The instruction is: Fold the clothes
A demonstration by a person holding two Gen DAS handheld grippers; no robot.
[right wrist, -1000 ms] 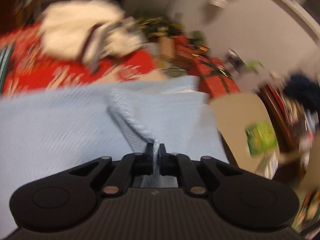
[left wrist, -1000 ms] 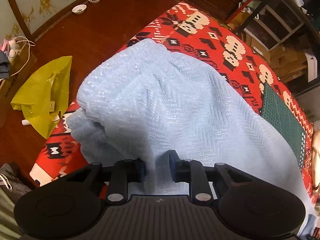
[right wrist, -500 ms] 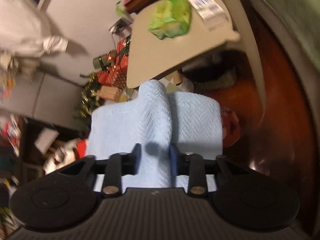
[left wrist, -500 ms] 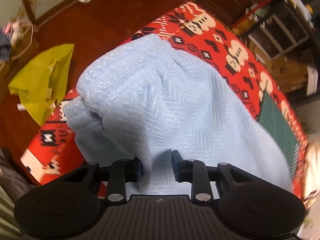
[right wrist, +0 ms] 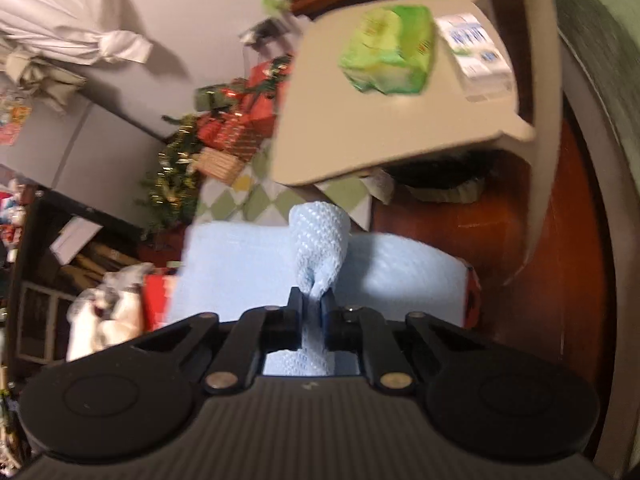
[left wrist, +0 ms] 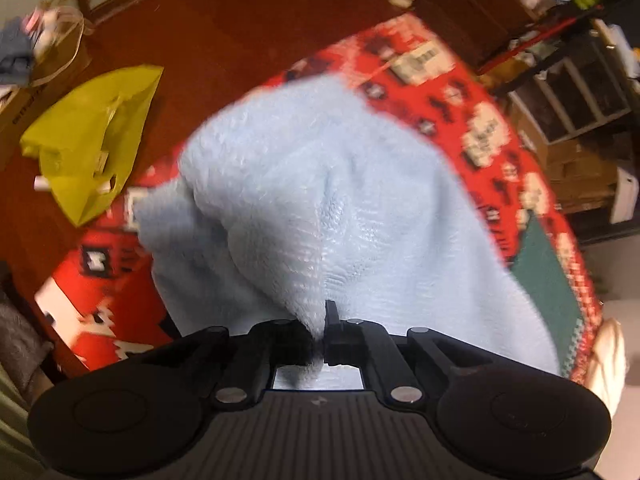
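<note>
A pale blue knit garment (left wrist: 340, 208) lies bunched on the red patterned bed (left wrist: 472, 120), pinched at six o'clock by both grippers. Left gripper (left wrist: 322, 334) and right gripper (right wrist: 311, 320) should lift evenly, keeping the fabric taut. Half a second ago, both jaws stood apart; now they clamp cloth.
</note>
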